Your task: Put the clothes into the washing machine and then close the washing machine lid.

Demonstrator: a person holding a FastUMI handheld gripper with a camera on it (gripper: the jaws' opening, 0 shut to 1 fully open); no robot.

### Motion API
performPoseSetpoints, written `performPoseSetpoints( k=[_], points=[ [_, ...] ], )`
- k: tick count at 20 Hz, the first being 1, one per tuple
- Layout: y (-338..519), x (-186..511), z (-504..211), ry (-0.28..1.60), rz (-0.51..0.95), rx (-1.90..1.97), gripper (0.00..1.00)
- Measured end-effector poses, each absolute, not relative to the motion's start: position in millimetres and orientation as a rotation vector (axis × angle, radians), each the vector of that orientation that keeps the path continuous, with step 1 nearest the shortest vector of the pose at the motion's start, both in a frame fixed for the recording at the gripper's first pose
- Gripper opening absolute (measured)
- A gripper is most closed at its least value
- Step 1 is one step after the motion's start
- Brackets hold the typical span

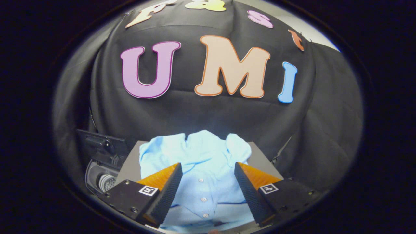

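A light blue shirt (198,162) lies spread on a grey table (130,165), reaching from between the fingers of the tongs (207,188) to well beyond them. To the left of the table, beside the left finger, stands a dark washing machine (100,169); its lid (97,143) is raised, and a pale ribbed drum (106,182) shows in the opening below it. Black cloth hangs behind the table and the machine as the booth's wall (201,117). Nothing lies on top of the shirt, and nothing stands between it and the machine's opening.

The shirt lies front side up, its collar at the far end toward the wall and a row of small white buttons (202,189) running down the middle between the fingers. The far edge is rumpled into soft folds. The tongs stand wide apart over the shirt; whether the fingers touch the fabric, I cannot tell.
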State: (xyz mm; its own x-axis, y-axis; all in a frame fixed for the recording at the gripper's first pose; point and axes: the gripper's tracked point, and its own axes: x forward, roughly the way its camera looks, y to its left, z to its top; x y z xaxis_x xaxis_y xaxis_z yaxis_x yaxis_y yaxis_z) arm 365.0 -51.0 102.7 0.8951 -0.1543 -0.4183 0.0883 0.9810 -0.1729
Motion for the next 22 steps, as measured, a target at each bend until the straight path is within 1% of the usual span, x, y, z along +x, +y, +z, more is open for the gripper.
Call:
performPoseSetpoints(
  k=[1,3,4,5,6,8,9,11,12,14,17,22],
  points=[
    [-52.0,371.8,90.8,0.488,-0.127,-0.142,0.98],
    [-60.9,372.4,56.6,0.637,-0.136,-0.157,0.98],
    [-53.0,371.2,55.9,0.671,-0.103,-0.129,0.98],
    [-51.8,385.8,53.4,0.627,-0.101,-0.079,0.89],
    [-54.4,380.0,44.6,0.681,-0.112,-0.046,0.80],
    [-54.7,386.2,50.3,0.645,-0.097,-0.067,0.62],
    [-53.9,383.3,46.5,0.656,-0.091,-0.065,0.53],
    [-54.4,381.9,54.1,0.605,-0.138,-0.020,0.34],
    [-51.9,383.6,57.7,0.582,-0.141,-0.006,0.17],
    [-49.0,370.8,54.4,0.607,-0.118,-0.034,0.08],
    [-39.8,364.0,60.8,0.562,-0.123,-0.016,0.01],
    [5.4,335.3,93.1,0.495,-0.057,-0.016,0.01]
  ],
)
